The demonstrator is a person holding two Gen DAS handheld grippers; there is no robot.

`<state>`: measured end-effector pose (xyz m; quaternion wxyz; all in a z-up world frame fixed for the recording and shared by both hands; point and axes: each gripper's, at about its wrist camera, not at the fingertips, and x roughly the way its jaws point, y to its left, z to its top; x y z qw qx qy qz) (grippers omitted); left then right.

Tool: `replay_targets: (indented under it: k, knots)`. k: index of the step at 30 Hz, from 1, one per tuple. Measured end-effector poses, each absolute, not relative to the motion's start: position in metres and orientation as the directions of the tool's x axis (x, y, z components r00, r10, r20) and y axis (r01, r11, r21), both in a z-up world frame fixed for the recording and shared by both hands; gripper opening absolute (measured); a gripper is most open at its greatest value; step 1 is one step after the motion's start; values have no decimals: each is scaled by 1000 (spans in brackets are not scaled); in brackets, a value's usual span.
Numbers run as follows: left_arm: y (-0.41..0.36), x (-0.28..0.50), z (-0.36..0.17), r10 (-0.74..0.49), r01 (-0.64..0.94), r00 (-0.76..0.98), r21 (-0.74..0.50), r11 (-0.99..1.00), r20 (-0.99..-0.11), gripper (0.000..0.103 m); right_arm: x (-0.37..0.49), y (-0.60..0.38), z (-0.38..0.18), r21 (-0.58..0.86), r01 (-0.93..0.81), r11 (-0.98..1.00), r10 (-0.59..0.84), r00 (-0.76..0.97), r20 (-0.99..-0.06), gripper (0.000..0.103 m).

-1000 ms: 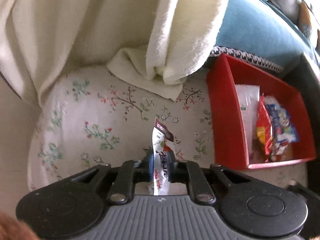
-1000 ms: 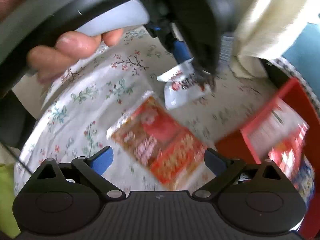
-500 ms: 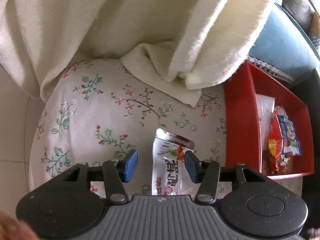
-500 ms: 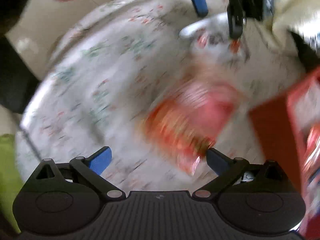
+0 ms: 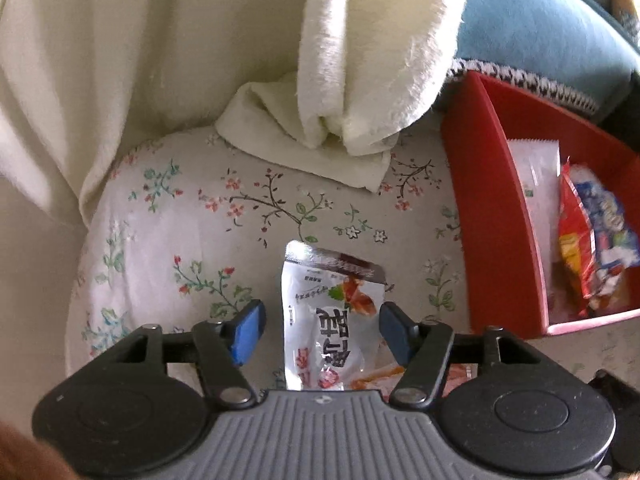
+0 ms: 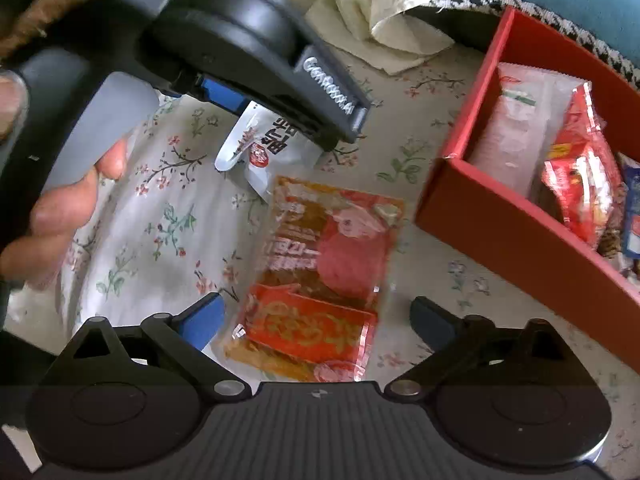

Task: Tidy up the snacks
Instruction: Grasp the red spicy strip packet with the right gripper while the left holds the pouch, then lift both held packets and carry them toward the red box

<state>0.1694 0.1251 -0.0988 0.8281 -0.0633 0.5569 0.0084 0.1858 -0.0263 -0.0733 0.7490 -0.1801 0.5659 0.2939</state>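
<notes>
Holding several packets, red rectangular cardboard box (image 5: 492, 216) at right edge of floral-print cushion (image 5: 168, 232): pale translucent wrapper (image 6: 516, 128), red crinkly bag (image 6: 580, 176), blue-white bag (image 5: 608, 224). Silver foil snack pouch (image 5: 328, 316) flat on cushion between spread fingers of left gripper (image 5: 318, 330), untouched. Only in right wrist view: orange-red clear-window snack packet (image 6: 320, 276) just beside pouch, ahead of wide-open right gripper (image 6: 316, 320), ungripped. Cream fleece blanket (image 5: 360, 80) at far edge.

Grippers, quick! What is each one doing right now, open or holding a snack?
Left gripper: open, the white snack packet lies loose between its fingers.
Right gripper: open, over the orange snack packet, holding nothing.
</notes>
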Motion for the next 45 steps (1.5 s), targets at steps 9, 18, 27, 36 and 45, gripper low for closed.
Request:
replay_targets:
  k: [9, 18, 27, 36, 45]
  knots:
    - [111, 168, -106, -53, 29, 402, -45, 999, -914, 71, 175, -8, -82, -29, -660, 751, 162, 226, -960, 99]
    - [112, 159, -103, -23, 13, 406, -20, 1000, -914, 45, 177, -37, -73, 25, -632, 775, 189, 194, -963, 75]
    - [117, 146, -85, -49, -15, 437, -62, 998, -898, 44, 156, -78, -52, 100, -561, 822, 263, 219, -939, 75]
    - [130, 125, -70, -78, -45, 460, -111, 993, -885, 44, 146, -108, -7, 182, -498, 848, 363, 296, -883, 75]
    - [121, 107, -50, -95, -28, 504, -126, 992, -859, 44, 151, -125, 18, 190, -454, 871, 386, 389, -837, 75]
